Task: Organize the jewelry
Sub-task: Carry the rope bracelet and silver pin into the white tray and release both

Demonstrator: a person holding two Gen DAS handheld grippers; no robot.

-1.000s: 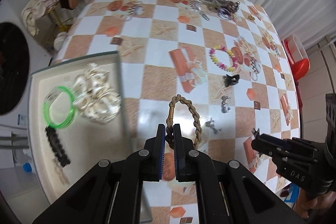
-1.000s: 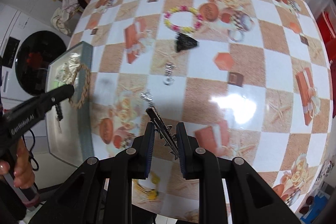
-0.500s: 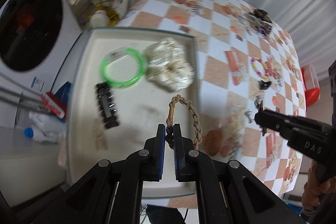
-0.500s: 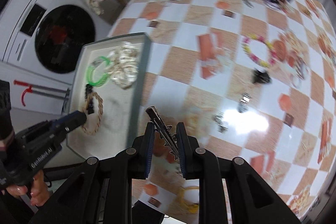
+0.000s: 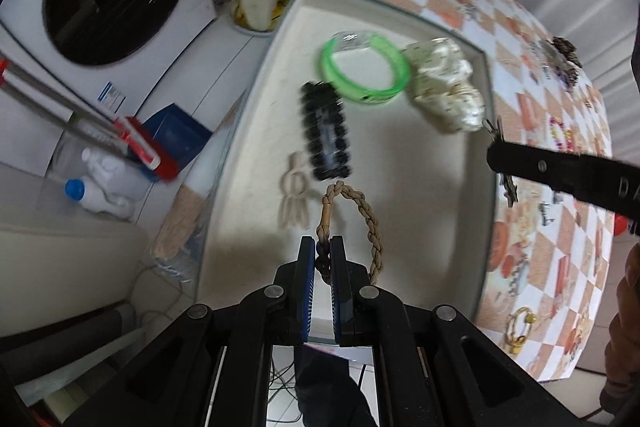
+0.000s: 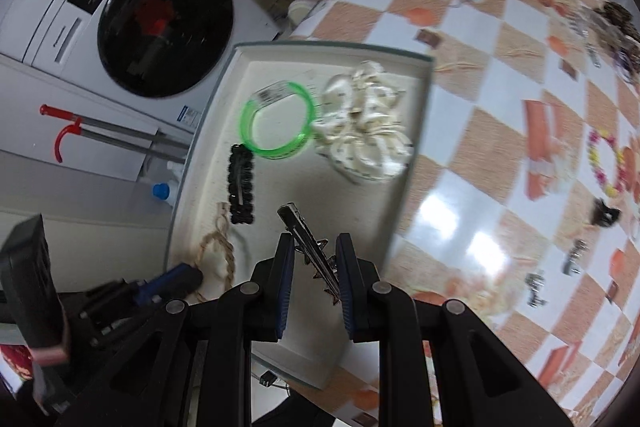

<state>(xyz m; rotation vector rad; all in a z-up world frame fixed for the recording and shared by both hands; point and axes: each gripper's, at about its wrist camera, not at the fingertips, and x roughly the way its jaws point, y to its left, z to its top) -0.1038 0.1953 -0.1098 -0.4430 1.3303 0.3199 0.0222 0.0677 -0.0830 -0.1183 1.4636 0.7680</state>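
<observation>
My left claw (image 5: 323, 259) pinches a braided bracelet (image 5: 352, 223), my right claw (image 6: 314, 259) pinches a metal hair clip (image 6: 308, 239), both over the tray (image 5: 440, 227) with four pieces inside, many left on the table (image 6: 480, 155).

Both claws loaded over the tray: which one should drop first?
Left, probably. The left claw holds the braided bracelet over bare tray floor; the right claw holds its metal clip closer to the tray's edge.
</observation>
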